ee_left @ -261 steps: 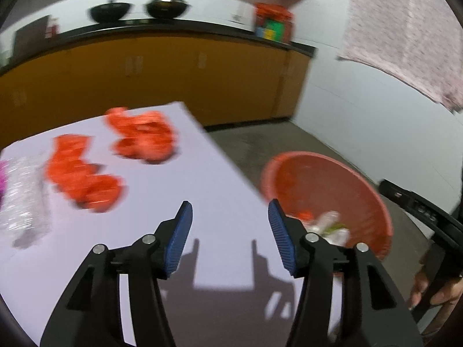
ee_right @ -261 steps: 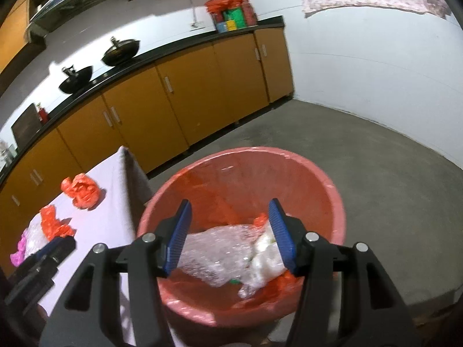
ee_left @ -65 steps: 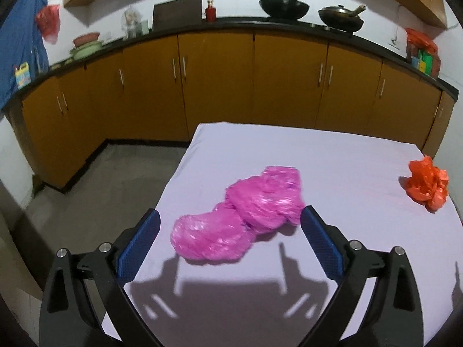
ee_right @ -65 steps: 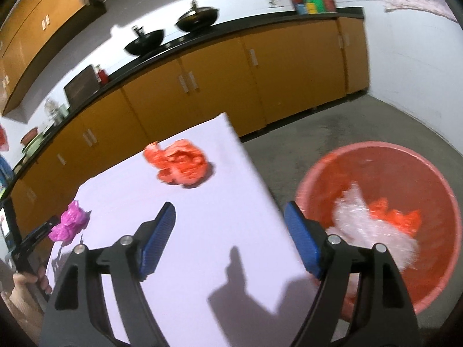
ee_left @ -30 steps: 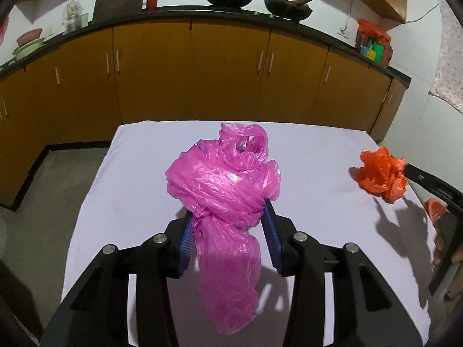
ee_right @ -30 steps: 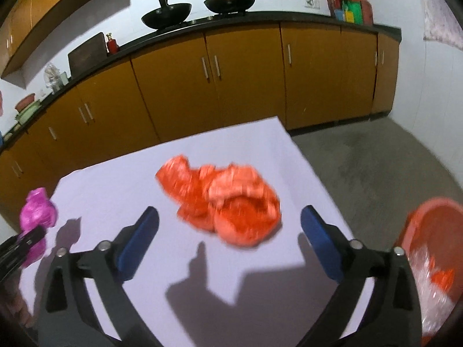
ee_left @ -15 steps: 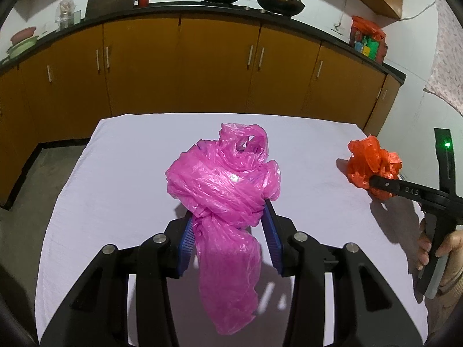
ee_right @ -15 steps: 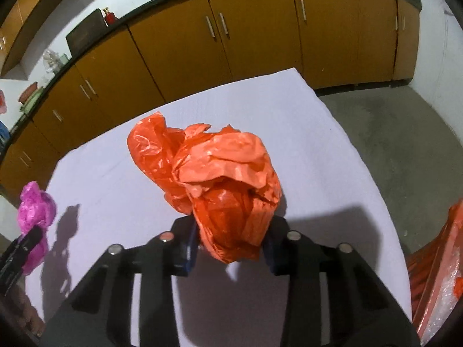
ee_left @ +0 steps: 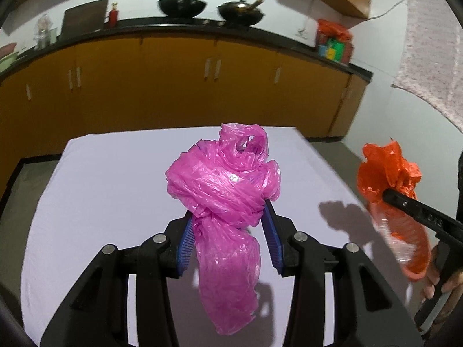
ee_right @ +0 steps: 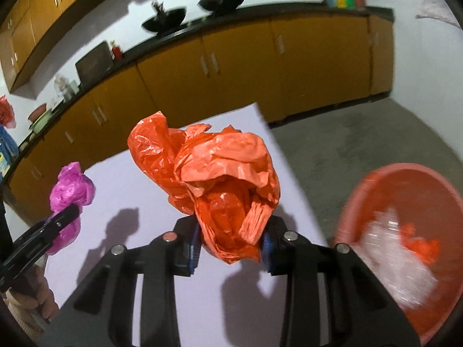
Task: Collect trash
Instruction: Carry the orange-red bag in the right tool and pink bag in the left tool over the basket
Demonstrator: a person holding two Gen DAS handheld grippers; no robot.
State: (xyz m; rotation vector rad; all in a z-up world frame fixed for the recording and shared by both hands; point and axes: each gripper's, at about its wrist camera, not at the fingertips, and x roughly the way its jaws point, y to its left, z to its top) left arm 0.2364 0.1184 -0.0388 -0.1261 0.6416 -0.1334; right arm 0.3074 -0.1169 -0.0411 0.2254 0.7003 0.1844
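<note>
A crumpled pink bag [ee_left: 228,199] is clamped in the left gripper [ee_left: 230,231] and held above the white table [ee_left: 101,179]. An orange bag [ee_right: 220,185] is pinched in the right gripper [ee_right: 230,243], raised near the table's right edge. A red bin [ee_right: 405,231] holding clear plastic is seen on the grey floor beside it; orange cabinets [ee_left: 173,86] line the wall
</note>
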